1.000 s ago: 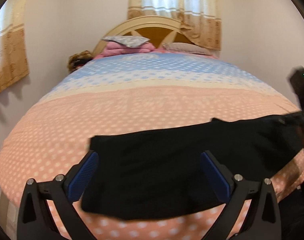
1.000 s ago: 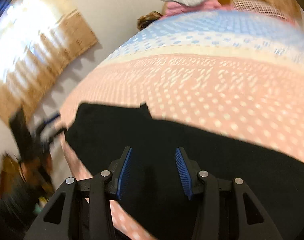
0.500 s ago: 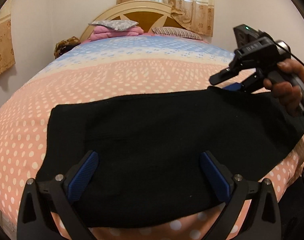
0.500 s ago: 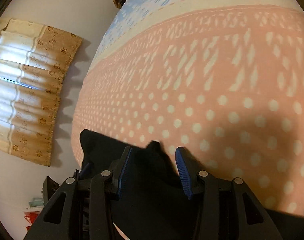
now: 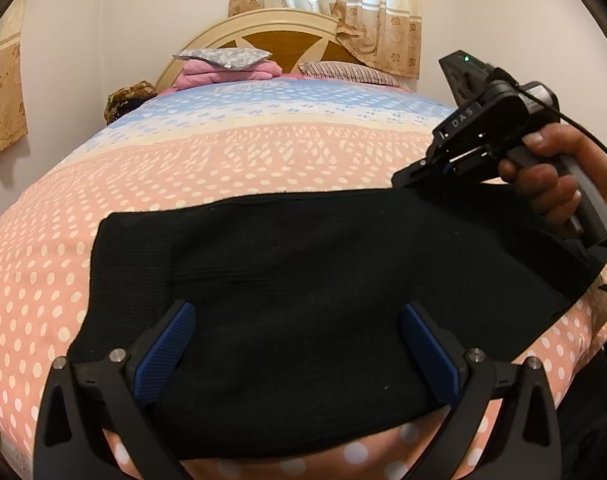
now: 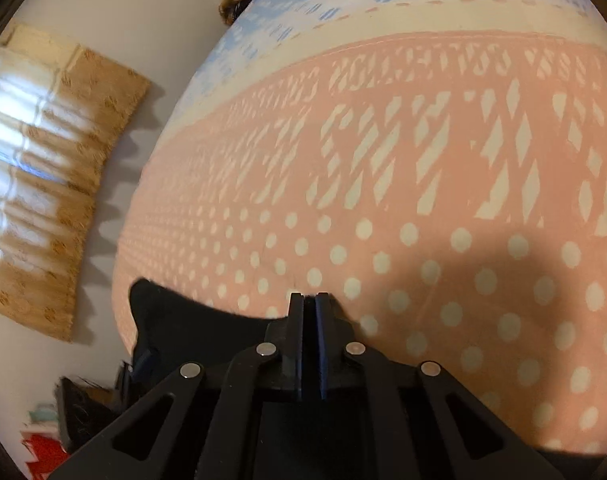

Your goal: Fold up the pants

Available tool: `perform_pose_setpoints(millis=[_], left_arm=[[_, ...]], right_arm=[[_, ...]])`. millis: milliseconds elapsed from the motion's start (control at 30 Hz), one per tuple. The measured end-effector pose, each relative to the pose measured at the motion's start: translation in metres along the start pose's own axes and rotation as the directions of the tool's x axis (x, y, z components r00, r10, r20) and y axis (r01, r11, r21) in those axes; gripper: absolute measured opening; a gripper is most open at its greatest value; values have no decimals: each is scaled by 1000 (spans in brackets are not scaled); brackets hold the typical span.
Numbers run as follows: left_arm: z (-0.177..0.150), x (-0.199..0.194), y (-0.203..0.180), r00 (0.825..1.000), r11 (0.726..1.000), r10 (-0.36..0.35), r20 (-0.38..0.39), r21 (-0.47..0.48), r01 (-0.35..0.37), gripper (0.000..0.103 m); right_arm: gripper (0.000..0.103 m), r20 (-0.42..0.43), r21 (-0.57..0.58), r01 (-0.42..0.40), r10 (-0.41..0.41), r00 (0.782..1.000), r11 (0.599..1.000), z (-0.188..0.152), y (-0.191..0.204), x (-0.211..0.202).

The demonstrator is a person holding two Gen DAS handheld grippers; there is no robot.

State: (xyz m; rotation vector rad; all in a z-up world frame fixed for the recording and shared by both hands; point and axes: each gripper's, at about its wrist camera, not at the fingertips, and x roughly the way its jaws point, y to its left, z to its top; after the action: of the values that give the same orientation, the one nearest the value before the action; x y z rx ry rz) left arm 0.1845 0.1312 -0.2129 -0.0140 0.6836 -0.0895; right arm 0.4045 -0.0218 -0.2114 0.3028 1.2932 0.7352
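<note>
One pair of black pants [image 5: 303, 280] lay spread flat across the near end of the bed's pink polka-dot bedspread [image 5: 231, 168], and two grippers worked over it. At the far end stood one headboard [image 5: 271, 36], with a grey patterned pillow [image 5: 223, 56] on a pink folded blanket [image 5: 223, 72] and a second, striped pillow [image 5: 343, 72] beside them. Two curtains showed, one behind the headboard [image 5: 343, 0] and one on the side wall [image 6: 43, 180]. The left gripper [image 5: 299, 344] hovered over the pants with its jaws wide apart, holding nothing. The right gripper [image 6: 309, 304], gripped by a hand [image 5: 559, 176], had its jaws pressed together on the far edge of the pants, a thin fold of black cloth between the pads. The right end of the pants ran out of sight past the bed's edge, and clutter on the floor [image 6: 63, 420] was too blurred to name
</note>
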Motion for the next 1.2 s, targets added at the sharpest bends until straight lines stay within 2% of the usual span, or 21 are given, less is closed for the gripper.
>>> perform_pose_setpoints(millis=[100, 167, 233, 367, 500, 600, 700, 833, 933, 967, 1033, 1100, 1133, 1200], left_arm=[[-1, -3, -1, 1000, 1000, 4, 18, -6, -4, 103], [1, -7, -3, 999, 1000, 21, 24, -22, -21, 103], [4, -13, -5, 999, 999, 23, 32, -46, -21, 103], [16, -37, -30, 995, 1000, -19, 100, -7, 20, 103], [22, -37, -65, 993, 995, -82, 82, 68, 77, 103], [20, -28, -83, 995, 992, -85, 55, 103, 79, 103], [18, -21, -93, 993, 990, -114, 20, 85, 112, 103], [19, -14, -110, 995, 992, -96, 0, 79, 95, 103], [21, -9, -118, 994, 993, -105, -18, 57, 105, 103], [20, -7, -121, 996, 994, -88, -20, 57, 89, 103], [21, -2, -124, 998, 996, -65, -25, 62, 66, 103], [23, 1, -125, 999, 997, -49, -18, 50, 50, 103], [24, 2, -126, 999, 998, -44, -15, 40, 45, 103], [24, 10, -127, 999, 1000, -29, -27, 5, 29, 103]], right_arm=[[10, 36, -26, -21, 22, 999, 999, -5, 2, -9], [22, 63, -51, -7, 10, 998, 999, -13, 0, -23], [41, 103, -84, 26, -18, 995, 996, -27, -2, -46], [45, 204, -127, 78, -51, 978, 989, -62, -18, -108], [45, 310, -100, 151, -113, 944, 984, -107, -61, -183], [45, 375, 0, 260, -241, 895, 966, -139, -110, -242], [45, 444, 164, 335, -373, 815, 928, -168, -165, -309], [45, 541, 415, 306, -503, 674, 857, -201, -234, -400], [45, 560, 525, 284, -577, 595, 802, -215, -273, -442], [45, 539, 563, 288, -608, 583, 775, -216, -288, -450], [45, 537, 598, 243, -607, 585, 764, -222, -311, -460], [45, 540, 608, 207, -590, 600, 767, -226, -328, -462], [45, 518, 601, 221, -585, 624, 768, -221, -334, -459], [45, 518, 568, 220, -552, 653, 793, -215, -339, -457]])
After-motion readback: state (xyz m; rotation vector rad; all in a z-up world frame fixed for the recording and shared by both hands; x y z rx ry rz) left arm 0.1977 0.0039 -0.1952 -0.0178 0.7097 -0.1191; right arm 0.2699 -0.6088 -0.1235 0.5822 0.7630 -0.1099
